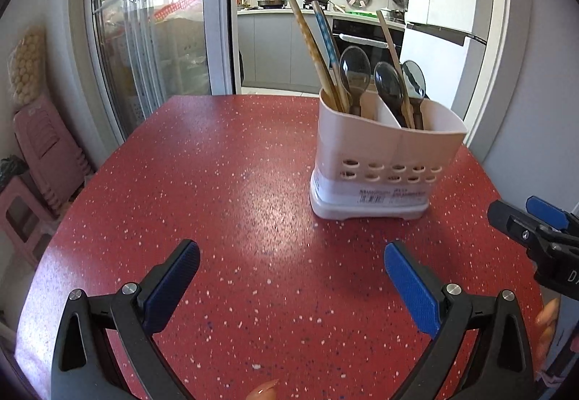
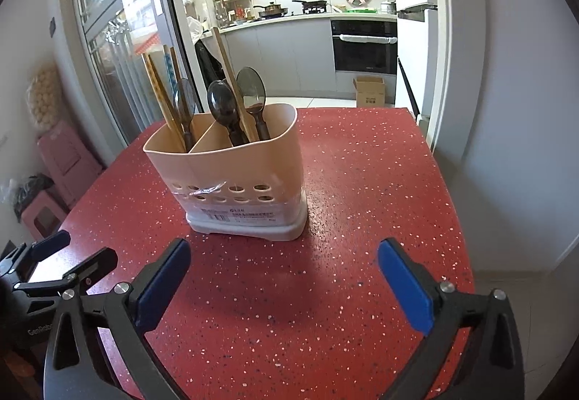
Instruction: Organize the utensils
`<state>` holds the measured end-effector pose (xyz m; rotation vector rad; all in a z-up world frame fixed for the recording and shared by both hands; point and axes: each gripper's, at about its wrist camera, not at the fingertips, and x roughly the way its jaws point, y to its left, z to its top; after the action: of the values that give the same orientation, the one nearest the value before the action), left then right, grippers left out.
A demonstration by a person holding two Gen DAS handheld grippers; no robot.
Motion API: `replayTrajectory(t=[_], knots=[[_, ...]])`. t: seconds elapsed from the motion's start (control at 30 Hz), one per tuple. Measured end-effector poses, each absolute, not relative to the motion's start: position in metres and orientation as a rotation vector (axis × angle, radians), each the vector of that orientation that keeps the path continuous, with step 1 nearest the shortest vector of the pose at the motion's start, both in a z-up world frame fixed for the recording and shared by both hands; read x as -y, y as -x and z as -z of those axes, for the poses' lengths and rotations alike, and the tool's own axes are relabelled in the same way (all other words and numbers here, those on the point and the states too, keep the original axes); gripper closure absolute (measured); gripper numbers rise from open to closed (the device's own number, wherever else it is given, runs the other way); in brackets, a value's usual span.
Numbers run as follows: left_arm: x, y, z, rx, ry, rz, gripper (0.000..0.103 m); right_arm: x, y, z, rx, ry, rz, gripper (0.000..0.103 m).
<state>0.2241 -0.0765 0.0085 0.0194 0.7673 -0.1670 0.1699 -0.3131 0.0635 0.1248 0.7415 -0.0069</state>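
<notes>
A beige two-compartment utensil holder (image 1: 376, 161) stands on the red speckled table (image 1: 235, 183); it also shows in the right wrist view (image 2: 231, 168). Its left compartment holds chopsticks (image 1: 311, 49) and one dark spoon (image 1: 355, 69). Its right compartment holds two dark spoons (image 1: 389, 83) and a chopstick. My left gripper (image 1: 291, 268) is open and empty, low over the table, short of the holder and to its left. My right gripper (image 2: 284, 268) is open and empty, just in front of the holder. Each gripper shows at the edge of the other's view.
Pink plastic stools (image 1: 43, 147) stand left of the table by a glass sliding door (image 1: 144, 38). A kitchen with an oven (image 2: 363, 45) lies beyond the table's far edge. A cardboard box (image 2: 369, 90) sits on the floor there.
</notes>
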Motion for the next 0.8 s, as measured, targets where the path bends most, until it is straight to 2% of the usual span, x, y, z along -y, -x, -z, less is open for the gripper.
replayTrajectory(t=[0.5, 0.8], knots=[[0.063, -0.176, 0.015, -0.790, -0.003, 0.158, 0.000, 0.311, -0.126, -0.051, -0.768, -0.142, 0.071, 0.000], [0.054, -0.153, -0.008, -0.629, -0.013, 0.137, 0.000, 0.300, -0.094, -0.060, -0.650, -0.069, 0.151, 0.000]])
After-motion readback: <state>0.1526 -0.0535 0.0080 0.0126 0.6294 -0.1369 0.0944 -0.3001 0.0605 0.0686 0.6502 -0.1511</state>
